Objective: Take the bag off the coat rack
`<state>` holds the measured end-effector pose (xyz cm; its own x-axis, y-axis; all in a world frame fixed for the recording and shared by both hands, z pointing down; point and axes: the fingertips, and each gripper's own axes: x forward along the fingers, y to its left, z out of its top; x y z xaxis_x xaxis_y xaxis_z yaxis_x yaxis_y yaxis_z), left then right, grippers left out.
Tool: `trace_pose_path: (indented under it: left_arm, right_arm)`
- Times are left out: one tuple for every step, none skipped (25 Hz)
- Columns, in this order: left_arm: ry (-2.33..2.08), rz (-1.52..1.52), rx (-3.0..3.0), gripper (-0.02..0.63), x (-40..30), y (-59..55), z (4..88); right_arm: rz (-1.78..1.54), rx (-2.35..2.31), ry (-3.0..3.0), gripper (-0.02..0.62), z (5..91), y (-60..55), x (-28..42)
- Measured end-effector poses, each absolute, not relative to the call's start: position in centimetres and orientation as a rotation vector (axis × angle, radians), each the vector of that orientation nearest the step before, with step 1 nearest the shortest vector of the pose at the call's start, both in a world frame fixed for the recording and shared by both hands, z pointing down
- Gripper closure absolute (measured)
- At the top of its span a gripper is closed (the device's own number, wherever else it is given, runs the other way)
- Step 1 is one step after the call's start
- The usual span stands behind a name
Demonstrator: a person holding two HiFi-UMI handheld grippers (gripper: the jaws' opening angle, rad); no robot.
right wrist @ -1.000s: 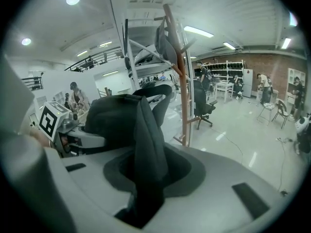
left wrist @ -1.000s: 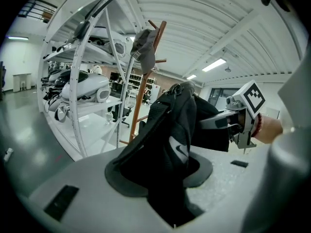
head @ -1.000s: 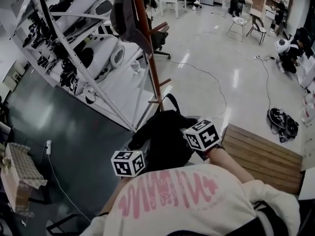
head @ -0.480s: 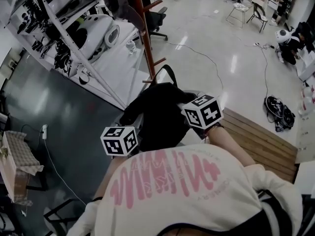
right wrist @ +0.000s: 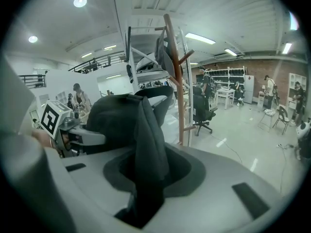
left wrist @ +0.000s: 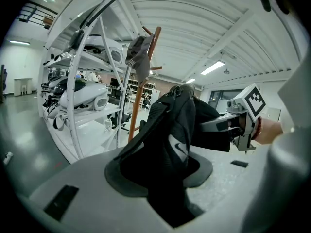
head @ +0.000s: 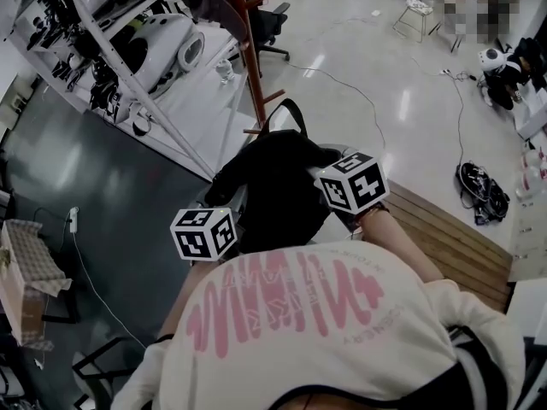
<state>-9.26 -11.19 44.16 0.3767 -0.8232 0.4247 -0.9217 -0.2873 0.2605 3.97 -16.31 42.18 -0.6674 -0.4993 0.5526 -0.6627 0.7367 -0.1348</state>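
at top left, a white shelving rack (head: 128,67) loaded with white shells, over pale floor (head: 359,84). beside it, the brown coat rack (head: 248,58), with a grey garment (left wrist: 139,57) hung high on a peg. just in front of the rack's lower pegs, held up in the air, the black bag (head: 278,190), with its strap loop (head: 286,114) standing up near the pole; cannot tell whether touching a peg. on the bag's left side, pinched in the narrow jaws of the left gripper (left wrist: 163,171), a thick fold of dark fabric. on its right side, caught likewise in the narrower jaws of the right gripper (right wrist: 146,178), a thinner fold.
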Motion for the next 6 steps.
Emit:
trace_pose_path:
  left_arm:
    - [-1.505,0.287,2.181,0.469,-9.28,-11.26,44.10]
    - [-1.507,0.287,2.181,0.469,-9.31,-11.31,44.05]
    - [-1.508,0.288,2.182,0.469,-9.35,-11.32,44.04]
    - [-1.509,0.288,2.184,0.469,-9.39,-11.32,44.04]
    - [-1.510,0.289,2.186,0.469,-9.43,-11.31,44.06]
    - [-1.511,0.290,2.188,0.469,-9.47,-11.29,44.07]
  right_arm:
    - [0.450,0.882,-2.448,0.492,42.14,-16.39,3.95]
    - [0.452,0.882,-2.448,0.494,42.13,-16.42,3.92]
    - [0.455,0.882,-2.449,0.494,42.15,-16.42,3.89]
    - [0.458,0.883,-2.449,0.494,42.20,-16.38,3.86]
    - [0.461,0.883,-2.450,0.494,42.27,-16.33,3.82]
    - [0.465,0.884,-2.451,0.492,42.34,-16.28,3.79]
